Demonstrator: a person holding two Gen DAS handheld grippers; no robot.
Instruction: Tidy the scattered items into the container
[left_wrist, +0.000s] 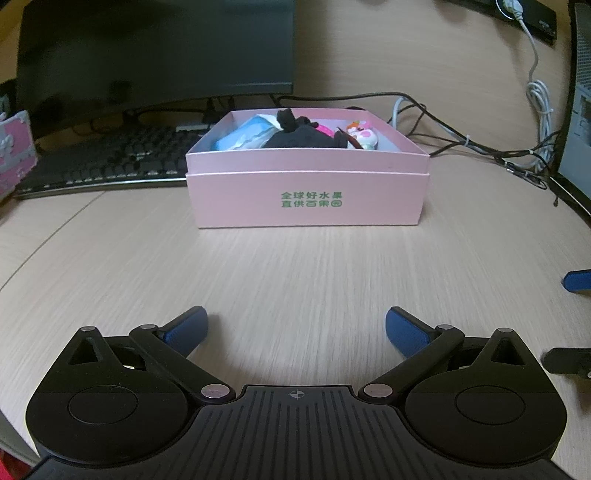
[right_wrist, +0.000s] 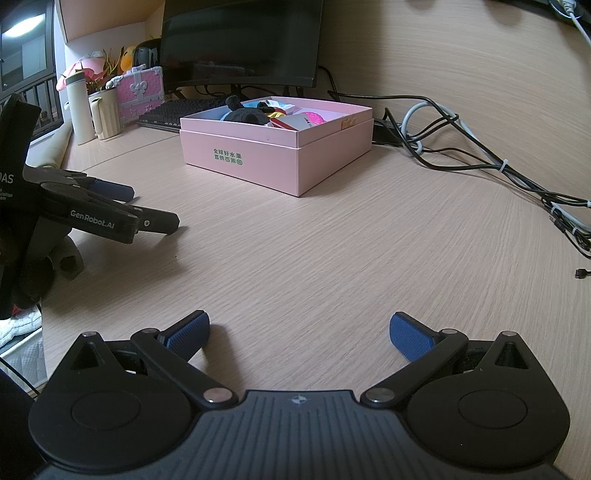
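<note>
A pink cardboard box (left_wrist: 308, 201) with green print stands on the wooden desk, straight ahead in the left wrist view and further back left of centre as the pink box (right_wrist: 258, 162) in the right wrist view. Inside lie a black plush toy (left_wrist: 295, 134), a blue-and-white packet (left_wrist: 245, 133), a pink item (left_wrist: 325, 129) and a small cartoon figure (left_wrist: 364, 134). My left gripper (left_wrist: 295, 330) is open and holds nothing, well short of the box. My right gripper (right_wrist: 299, 332) is also open with nothing in it. The left gripper (right_wrist: 147, 208) shows from the side at the right wrist view's left edge.
A dark monitor (left_wrist: 155, 51) and black keyboard (left_wrist: 107, 162) sit behind the box. Cables (right_wrist: 480, 155) trail across the desk on the right. A pink gift-style case (right_wrist: 140, 92), a white bottle (right_wrist: 79, 110) and a cream mug (right_wrist: 107, 114) stand at the back left.
</note>
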